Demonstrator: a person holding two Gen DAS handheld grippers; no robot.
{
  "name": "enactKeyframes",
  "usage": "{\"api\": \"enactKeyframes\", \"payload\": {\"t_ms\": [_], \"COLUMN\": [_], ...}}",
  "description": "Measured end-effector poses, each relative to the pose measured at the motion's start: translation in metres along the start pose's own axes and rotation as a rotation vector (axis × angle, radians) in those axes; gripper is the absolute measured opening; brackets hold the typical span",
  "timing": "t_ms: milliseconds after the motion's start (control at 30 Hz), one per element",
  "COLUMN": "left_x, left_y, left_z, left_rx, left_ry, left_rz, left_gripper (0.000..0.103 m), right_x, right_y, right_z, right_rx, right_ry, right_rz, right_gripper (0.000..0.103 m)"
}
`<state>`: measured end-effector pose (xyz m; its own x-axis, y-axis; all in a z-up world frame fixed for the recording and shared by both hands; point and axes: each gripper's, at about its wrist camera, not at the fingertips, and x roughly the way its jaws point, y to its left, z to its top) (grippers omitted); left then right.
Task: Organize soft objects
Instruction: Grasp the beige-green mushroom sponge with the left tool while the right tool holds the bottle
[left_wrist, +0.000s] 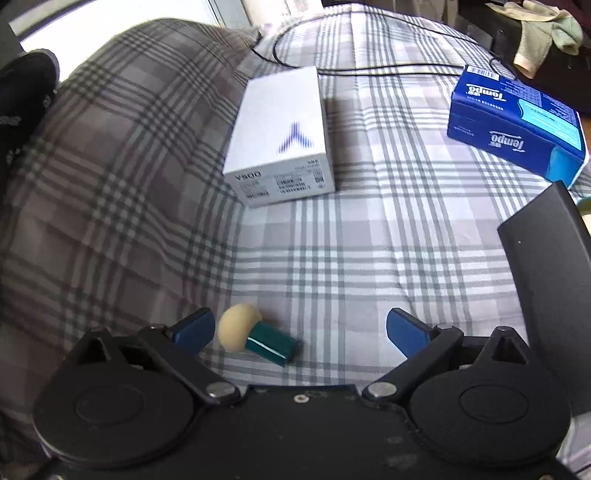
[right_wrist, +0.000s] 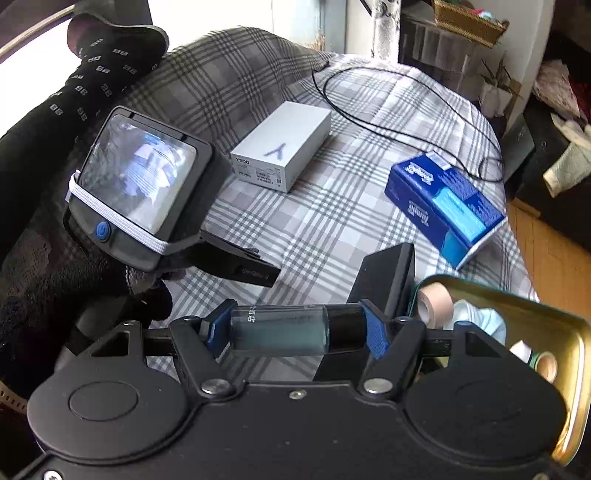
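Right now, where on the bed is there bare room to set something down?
Bare checked sheet lies between the white box and the blue Tempo tissue pack, reaching toward the left gripper. Crowded spots: by the mushroom-shaped puff, and around the gold tin.

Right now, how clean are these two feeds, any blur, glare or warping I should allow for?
Left wrist: print on the white box is smeared, plaid lines bow toward the edges, window corner blown out. Right wrist: sharper centre, glare on the gold tin, bottle readable.
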<state>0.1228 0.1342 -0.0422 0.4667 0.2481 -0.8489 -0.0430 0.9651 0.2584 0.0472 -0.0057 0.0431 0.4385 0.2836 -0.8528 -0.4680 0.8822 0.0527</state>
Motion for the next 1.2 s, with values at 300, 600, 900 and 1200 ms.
{"api": "enactKeyframes", "payload": {"t_ms": [300,600,900,1200], "left_x": [0.013,0.038,0.035,0.014], "left_y": [0.036,0.058,0.06,0.058], "left_z": [-0.002,-0.017,-0.022,-0.014], "left_rx": [0.049,-0.023,-0.063,-0.123], "left_ry": [0.084,0.104,0.098,0.053], "left_rz": [-0.095,-0.133,-0.191,-0.2], "left_gripper": [0.096,0.089,0.056,0.055], "right_x": [-0.007,-0.007,-0.008,-0.011], "right_y": [-0.025,-0.041,-0.037,-0.045], "right_z": [-0.006,-0.01,-0.011,-0.011], "right_rx": [0.159,0.212,0.2,0.23], "right_ry": [0.052,0.061,0.06,0.049], "right_rz": [0.063,0.048,0.06,0.047], "right_gripper": [0.067,0.067,0.067,0.067]}}
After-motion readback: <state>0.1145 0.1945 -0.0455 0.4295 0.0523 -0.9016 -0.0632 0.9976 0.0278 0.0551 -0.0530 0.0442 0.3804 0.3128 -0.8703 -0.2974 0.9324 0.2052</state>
